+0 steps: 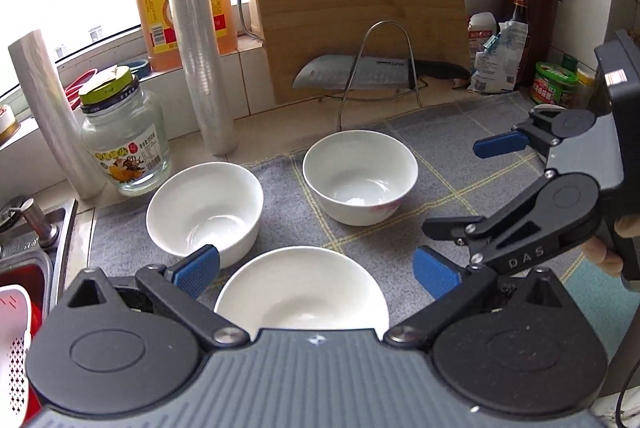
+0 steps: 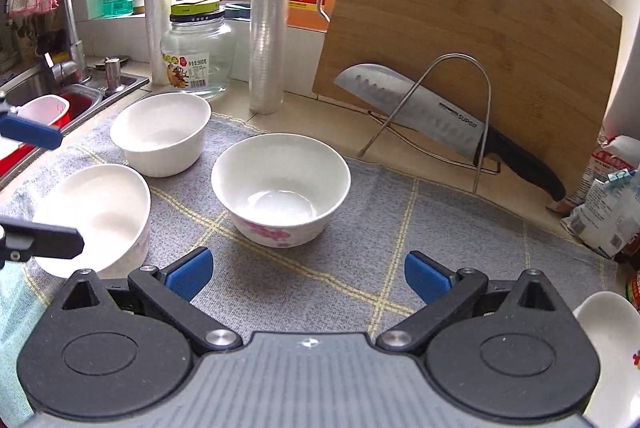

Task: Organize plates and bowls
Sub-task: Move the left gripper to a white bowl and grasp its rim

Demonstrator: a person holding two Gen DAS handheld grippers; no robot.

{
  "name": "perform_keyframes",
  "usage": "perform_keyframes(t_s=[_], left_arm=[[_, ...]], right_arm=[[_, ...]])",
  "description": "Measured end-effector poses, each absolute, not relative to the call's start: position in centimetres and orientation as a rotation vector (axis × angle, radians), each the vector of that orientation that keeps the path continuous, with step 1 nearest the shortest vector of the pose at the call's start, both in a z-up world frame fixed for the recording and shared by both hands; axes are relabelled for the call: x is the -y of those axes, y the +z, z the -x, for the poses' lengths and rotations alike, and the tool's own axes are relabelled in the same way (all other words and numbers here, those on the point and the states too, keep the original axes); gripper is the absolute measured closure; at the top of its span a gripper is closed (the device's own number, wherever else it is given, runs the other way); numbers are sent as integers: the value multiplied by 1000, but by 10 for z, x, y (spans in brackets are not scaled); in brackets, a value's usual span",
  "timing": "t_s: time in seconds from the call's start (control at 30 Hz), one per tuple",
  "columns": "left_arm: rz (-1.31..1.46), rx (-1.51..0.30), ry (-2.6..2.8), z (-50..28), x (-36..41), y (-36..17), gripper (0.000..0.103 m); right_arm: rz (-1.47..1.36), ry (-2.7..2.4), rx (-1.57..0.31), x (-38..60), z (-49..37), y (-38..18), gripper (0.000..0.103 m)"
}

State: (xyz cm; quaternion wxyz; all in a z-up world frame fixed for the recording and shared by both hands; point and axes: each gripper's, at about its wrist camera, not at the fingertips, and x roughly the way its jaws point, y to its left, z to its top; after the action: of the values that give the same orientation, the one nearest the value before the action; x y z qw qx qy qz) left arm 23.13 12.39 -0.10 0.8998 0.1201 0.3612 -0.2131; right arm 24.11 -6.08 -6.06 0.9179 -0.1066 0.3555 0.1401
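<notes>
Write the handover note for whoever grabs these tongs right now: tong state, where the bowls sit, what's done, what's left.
Left tongs: open, empty, hovering above the nearest bowl.
Right tongs: open, empty, facing the pink-flowered bowl.
Bowls: three white ones sit apart and upright on the grey checked cloth, the third being the straight-sided bowl near the glass jar. A fourth white dish shows at the right edge, partly hidden.
Done: nothing stacked yet.
Left: gather and nest the bowls. Mind the knife in the rack behind.
</notes>
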Motion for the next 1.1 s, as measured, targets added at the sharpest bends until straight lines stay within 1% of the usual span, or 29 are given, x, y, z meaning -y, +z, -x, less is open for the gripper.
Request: perform_keyframes(t_s=[0.17, 0.4, 0.57, 0.77, 0.87, 0.93, 0.97, 1.0, 1.1], left_arm=[[-269, -772, -485, -274, -105, -1, 1], [-281, -826, -576, -324, -73, -11, 1], [-250, -858, -688, -345, -60, -16, 2], [-295, -912, -734, -364, -49, -26, 2], [-311, -942, -734, -370, -48, -30, 8], [-315, -964, -734, -376, -49, -33, 16], [-313, -975, -735, -378, -49, -35, 24], [-312, -990, -743, -380, -50, -36, 28], [-332, -1003, -768, -382, -49, -38, 30]], right_arm=[[281, 307, -725, 51, -255, -70, 0], [280, 315, -725, 49, -268, -82, 0], [273, 325, -719, 47, -273, -83, 0], [278, 330, -723, 43, -278, -87, 1], [278, 336, -730, 40, -279, -90, 1], [278, 339, -731, 39, -281, -90, 1], [276, 342, -732, 38, -281, -91, 1], [276, 344, -732, 37, -281, -91, 1], [284, 336, -731, 37, -285, -93, 1]])
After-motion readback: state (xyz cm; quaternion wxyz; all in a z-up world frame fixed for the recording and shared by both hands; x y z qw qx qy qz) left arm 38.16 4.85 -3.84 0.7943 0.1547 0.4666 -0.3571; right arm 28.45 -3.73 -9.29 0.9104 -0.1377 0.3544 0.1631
